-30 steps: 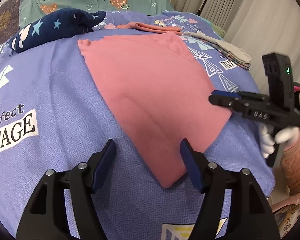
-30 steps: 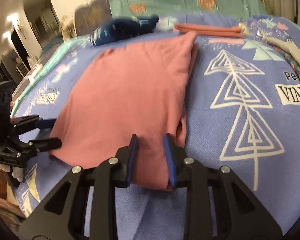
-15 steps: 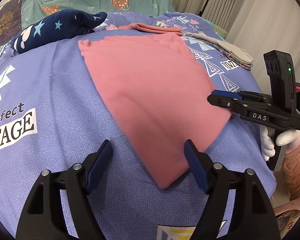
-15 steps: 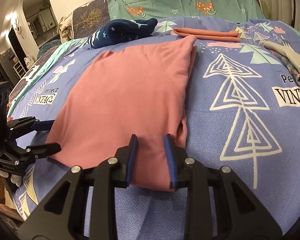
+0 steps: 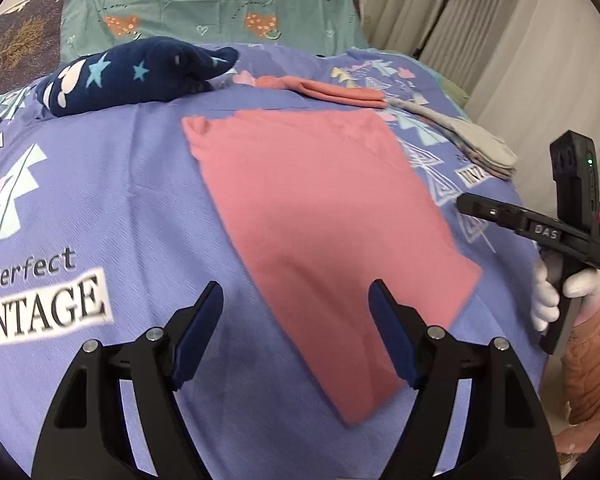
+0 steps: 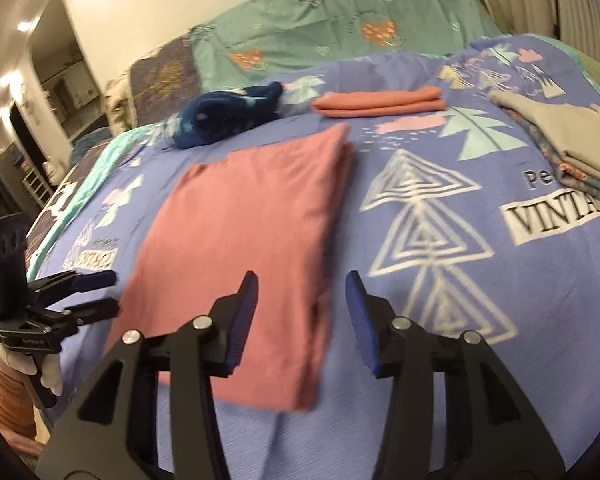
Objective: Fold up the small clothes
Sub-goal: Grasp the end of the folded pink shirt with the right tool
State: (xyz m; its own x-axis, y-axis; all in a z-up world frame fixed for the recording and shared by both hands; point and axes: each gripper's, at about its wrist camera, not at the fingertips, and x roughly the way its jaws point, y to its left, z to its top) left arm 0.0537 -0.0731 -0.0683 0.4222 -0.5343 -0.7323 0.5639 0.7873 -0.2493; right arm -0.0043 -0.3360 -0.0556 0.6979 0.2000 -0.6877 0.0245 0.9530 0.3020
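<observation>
Left tool (image 5: pixel 296 304): jaws spread wide, nothing gripped; it is held over the near corner of the pink garment (image 5: pixel 324 216), and the pads are clear of the cloth. Right tool (image 6: pixel 302 300): jaws opening, the near edge of the pink garment is seen between them, with no pad pressed on it. Each tool is also seen from the other's camera, held by a white-gloved hand (image 5: pixel 548 296) with a pink sleeve (image 5: pixel 592 368) behind it.

The pink garment is laid flat on the blue bedspread (image 5: pixel 100 200), folded lengthwise into a long panel; a doubled edge is visible along its right side in the right wrist view. All places below are given relative to the pink garment:
- Navy star-print plush toy (image 5: pixel 140 74): beyond the far left corner, apart from it.
- Folded orange garment (image 6: pixel 380 102): just past the far edge, not touching.
- Stack of folded clothes with a grey piece on top (image 6: pixel 568 144): well off to the right, near the bed's edge.
- Teal pillow (image 5: pixel 204 8): behind everything, at the head of the bed.
- "VINTAGE" print (image 5: pixel 40 308): on the bedspread to the left, near the left tool.

The right wrist view is motion-blurred.
</observation>
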